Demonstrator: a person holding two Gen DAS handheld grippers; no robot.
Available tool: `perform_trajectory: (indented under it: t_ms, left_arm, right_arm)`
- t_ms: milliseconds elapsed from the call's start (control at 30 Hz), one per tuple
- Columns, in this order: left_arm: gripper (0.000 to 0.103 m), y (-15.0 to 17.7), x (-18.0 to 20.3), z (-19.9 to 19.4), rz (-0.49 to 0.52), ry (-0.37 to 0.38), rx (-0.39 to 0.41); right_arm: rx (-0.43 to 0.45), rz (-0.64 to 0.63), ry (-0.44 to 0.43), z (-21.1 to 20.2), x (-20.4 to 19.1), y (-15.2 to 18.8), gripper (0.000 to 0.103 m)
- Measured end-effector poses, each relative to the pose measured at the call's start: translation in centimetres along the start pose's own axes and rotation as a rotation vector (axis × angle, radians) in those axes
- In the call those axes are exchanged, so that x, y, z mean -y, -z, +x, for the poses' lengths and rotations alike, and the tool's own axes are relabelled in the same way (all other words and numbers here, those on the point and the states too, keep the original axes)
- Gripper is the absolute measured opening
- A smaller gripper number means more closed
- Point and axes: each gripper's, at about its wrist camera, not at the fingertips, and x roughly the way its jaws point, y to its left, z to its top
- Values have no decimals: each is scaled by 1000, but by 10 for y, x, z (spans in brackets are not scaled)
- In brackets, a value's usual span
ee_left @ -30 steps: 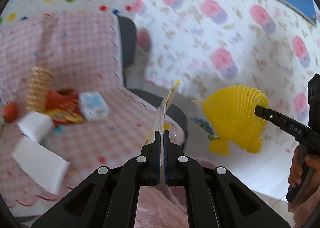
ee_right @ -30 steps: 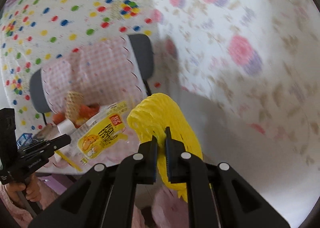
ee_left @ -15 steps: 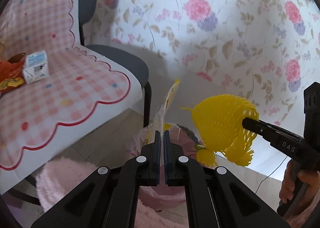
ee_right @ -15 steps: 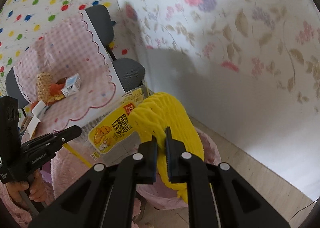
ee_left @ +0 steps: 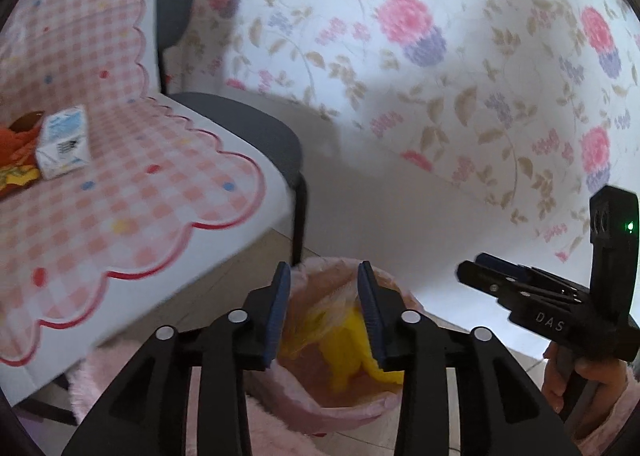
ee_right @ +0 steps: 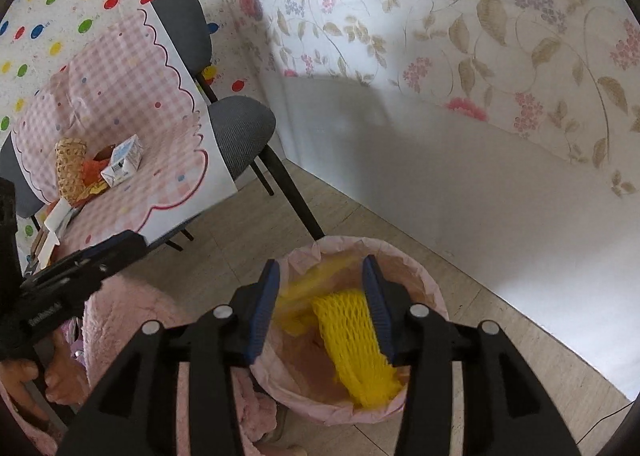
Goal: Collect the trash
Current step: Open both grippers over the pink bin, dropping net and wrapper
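Both grippers hang over a bin lined with a pink bag [ee_right: 428,284], which stands on the floor by the chair. My right gripper [ee_right: 320,304] has its jaws opening, and the yellow foam net [ee_right: 352,348] lies loose in the bin below them. A blurred yellow snack wrapper [ee_right: 300,296] drops beside the net. My left gripper [ee_left: 324,308] also has its jaws opening, with nothing pressed between the pads. Under it the bin's liner [ee_left: 320,412] holds the yellow net [ee_left: 344,352]. Each gripper shows in the other's view: the right gripper [ee_left: 468,268] and the left gripper [ee_right: 132,244].
A grey chair [ee_right: 240,128] draped with a pink checked cloth [ee_left: 120,192] carries a small milk carton [ee_right: 124,160], a tan foam net [ee_right: 71,168], an orange wrapper [ee_left: 16,144] and white paper [ee_right: 56,216]. Flowered wall behind. Pink fluffy fabric [ee_right: 120,316] lies left of the bin.
Both grippers came down over the bin and opened. The yellow wrapper left the left gripper and the yellow net left the right one, and both now sit in the bin.
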Motion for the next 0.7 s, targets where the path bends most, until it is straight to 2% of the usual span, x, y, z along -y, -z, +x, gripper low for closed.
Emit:
perform_trajectory:
  t_ms: [167,300,467,633,700]
  left_arm:
    - [39,-8,-24,-38,-17,-72,50]
    - [39,-8,-46,-71,-41,-137,86]
    - [43,-3,-74,-107,-99,-231,113]
    - [46,6,-111,-138,-174,-367,126]
    - [52,11,-125,-146,-202,-409,125]
  right_arm:
    - [79,-27,-8,-23,-12,-20,42]
    - [130,-81,-46,-39,-36,-39,42]
    - [153,-161,-116,-42,-74,-57,42]
    - [150,-244,-205,-31,-120,-74,42]
    - [140,-282,-236,-23,-140,-76,42]
